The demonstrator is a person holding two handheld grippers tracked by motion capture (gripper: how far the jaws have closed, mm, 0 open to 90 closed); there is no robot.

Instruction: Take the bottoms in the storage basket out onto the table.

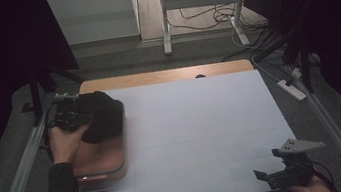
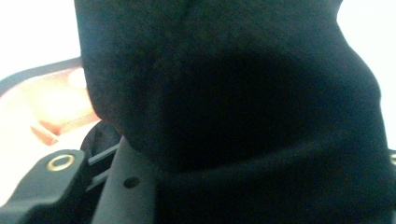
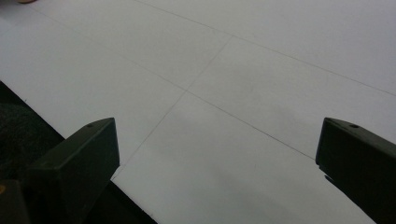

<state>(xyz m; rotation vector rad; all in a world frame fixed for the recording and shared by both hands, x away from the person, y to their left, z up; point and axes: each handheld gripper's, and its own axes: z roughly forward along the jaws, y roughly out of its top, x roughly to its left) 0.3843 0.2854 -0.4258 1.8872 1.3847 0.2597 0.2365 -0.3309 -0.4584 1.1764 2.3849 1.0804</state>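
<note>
A black cloth (image 1: pixel 103 116) bunches over the far end of an orange-brown tray (image 1: pixel 105 163) at the table's left. My left gripper (image 1: pixel 69 115) is at the cloth's left side, a hand around it, and it is shut on the black cloth. In the left gripper view the cloth (image 2: pixel 233 93) hangs right in front of the camera and hides the jaw tips, with the tray (image 2: pixel 51 102) below at the left. Near the front right corner my right gripper (image 1: pixel 270 175) stands open. Nothing lies between its jaws (image 3: pixel 217 135), just bare white table.
The white tabletop (image 1: pixel 202 122) stretches between the tray and the right gripper. A wooden strip (image 1: pixel 165 75) borders its far edge. Metal rails (image 1: pixel 18 173) run along both sides. On the floor at the right lies a power strip (image 1: pixel 291 88), and desk legs (image 1: pixel 166 26) and cables stand behind.
</note>
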